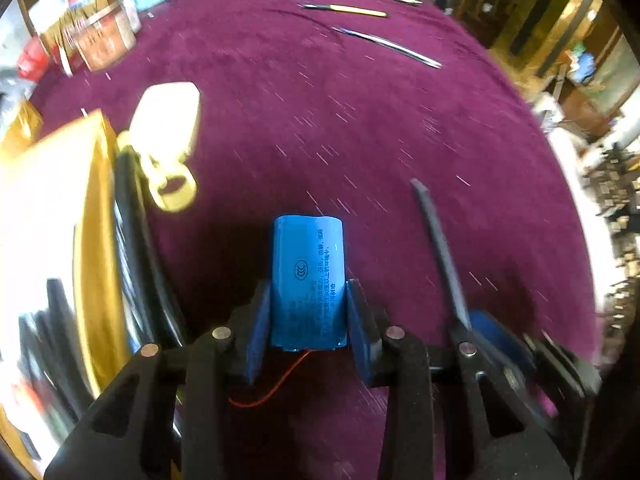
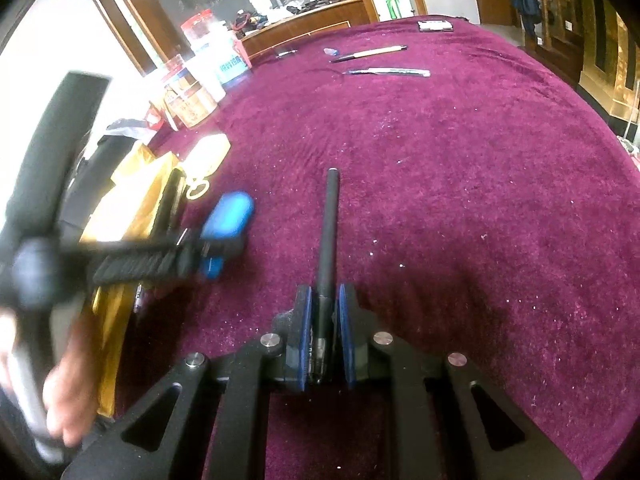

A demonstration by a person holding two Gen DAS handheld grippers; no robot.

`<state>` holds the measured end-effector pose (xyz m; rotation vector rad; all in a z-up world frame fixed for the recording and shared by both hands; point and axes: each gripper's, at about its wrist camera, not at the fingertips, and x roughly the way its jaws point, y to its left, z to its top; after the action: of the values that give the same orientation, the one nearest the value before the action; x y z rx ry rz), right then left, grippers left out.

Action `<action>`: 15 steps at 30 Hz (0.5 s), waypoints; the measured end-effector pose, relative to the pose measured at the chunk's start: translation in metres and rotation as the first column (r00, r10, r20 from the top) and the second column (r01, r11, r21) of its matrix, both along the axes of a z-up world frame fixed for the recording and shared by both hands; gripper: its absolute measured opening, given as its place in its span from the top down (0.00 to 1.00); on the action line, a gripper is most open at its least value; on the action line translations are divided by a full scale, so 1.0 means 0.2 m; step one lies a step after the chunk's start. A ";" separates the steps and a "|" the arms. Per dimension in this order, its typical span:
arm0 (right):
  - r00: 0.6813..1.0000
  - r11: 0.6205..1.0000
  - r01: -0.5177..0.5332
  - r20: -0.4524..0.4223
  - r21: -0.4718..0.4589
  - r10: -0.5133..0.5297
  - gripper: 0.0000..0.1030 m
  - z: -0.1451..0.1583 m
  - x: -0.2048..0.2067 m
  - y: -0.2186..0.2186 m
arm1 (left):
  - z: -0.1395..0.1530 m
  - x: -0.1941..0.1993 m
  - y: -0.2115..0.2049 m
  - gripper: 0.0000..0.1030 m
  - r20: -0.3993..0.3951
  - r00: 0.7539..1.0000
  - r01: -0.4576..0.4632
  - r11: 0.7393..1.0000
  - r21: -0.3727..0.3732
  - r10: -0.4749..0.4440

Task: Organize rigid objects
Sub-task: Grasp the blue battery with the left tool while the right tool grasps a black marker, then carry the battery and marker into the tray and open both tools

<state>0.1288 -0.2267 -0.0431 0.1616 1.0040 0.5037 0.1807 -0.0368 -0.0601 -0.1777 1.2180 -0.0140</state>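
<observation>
The blue battery pack (image 1: 308,280) sits clamped between the pads of the left gripper (image 1: 308,308), lifted off the cloth, a thin red wire (image 1: 276,388) trailing from its near end. The right gripper (image 2: 324,332) is clenched on a slim black pen (image 2: 330,232) that points forward along the fingers, also clear of the surface. Both tools appear to be mid-carry, so the step in hand looks like transport toward the gold box (image 1: 92,216) at the left, where dark pen-like items already lie along its edge. The next move likely calls for lowering each piece over its place and releasing one at a time, keeping the wire from snagging. A cream tag with a ring (image 1: 168,136) lies just beside the box. The surface is a magenta plush tablecloth (image 2: 460,200) flecked with lint; more pens (image 2: 372,53) rest far across it, jars and packets (image 2: 196,92) crowd the left rim, and wooden furniture stands beyond
</observation>
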 end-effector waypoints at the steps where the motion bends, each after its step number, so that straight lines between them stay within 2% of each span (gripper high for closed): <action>1: 1.000 1.000 0.006 -0.006 0.014 -0.006 0.88 0.00 0.00 -0.01 | 0.00 -0.05 0.00 0.68 0.001 1.000 0.004 0.999 -0.040 -0.004; 5: 0.999 0.987 0.001 -0.044 0.158 0.007 0.88 -0.01 -0.03 -0.05 | 0.05 -0.24 0.03 0.68 0.015 1.000 -0.005 0.984 -0.176 0.007; 7: 1.000 0.986 -0.003 -0.025 0.164 0.007 0.88 0.00 -0.06 -0.04 | 0.09 -0.32 0.07 0.68 0.028 0.999 -0.019 0.973 -0.230 0.026; 11: 0.999 0.971 -0.039 0.001 0.237 0.040 0.88 0.08 -0.14 0.03 | 0.22 -0.47 0.16 0.68 0.083 0.993 -0.054 0.959 -0.278 0.080; 15: 0.989 0.955 -0.143 0.075 0.259 0.128 0.88 0.23 -0.22 0.18 | 0.38 -0.59 0.34 0.68 0.146 0.975 -0.116 0.947 -0.301 0.166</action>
<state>0.0844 -0.1908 0.0028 0.3154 0.8929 0.7644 0.0632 0.0321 0.0152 -0.5124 1.0256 -0.0828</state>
